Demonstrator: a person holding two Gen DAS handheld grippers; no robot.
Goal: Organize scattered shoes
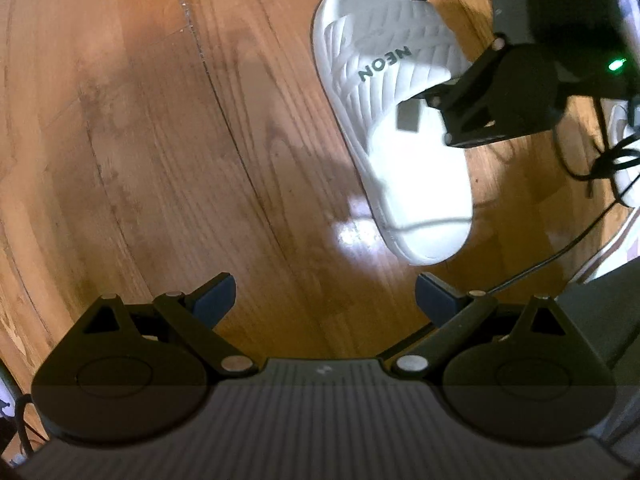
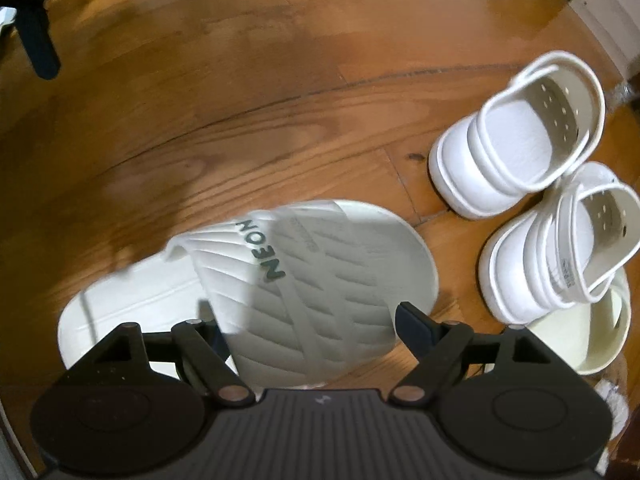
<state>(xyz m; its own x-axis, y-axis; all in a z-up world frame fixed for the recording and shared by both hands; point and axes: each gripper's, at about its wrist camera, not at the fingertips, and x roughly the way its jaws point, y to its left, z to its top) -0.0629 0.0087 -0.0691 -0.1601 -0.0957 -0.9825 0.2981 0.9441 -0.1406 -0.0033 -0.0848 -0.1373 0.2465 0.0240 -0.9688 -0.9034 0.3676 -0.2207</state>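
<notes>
A white slide marked NEON (image 2: pixel 304 264) lies on the wooden floor, also seen in the left wrist view as the white slide (image 1: pixel 384 92) at upper right. My right gripper (image 2: pixel 312 316) is open and straddles its strap: one finger is tucked inside under the strap, the other finger (image 2: pixel 416 320) sits outside by the toe. Whether the fingers touch the strap I cannot tell. The slide looks blurred. My left gripper (image 1: pixel 326 298) is open and holds nothing, hovering over bare floor short of the slide's heel.
Two white strapped clogs (image 2: pixel 520 136) stand side by side at the right, the nearer clog resting against a cream slide (image 2: pixel 592 340). A white baseboard (image 2: pixel 608 16) runs at far right. Black cables (image 1: pixel 600 168) and another white shoe (image 1: pixel 626 152) lie beside the right gripper's body.
</notes>
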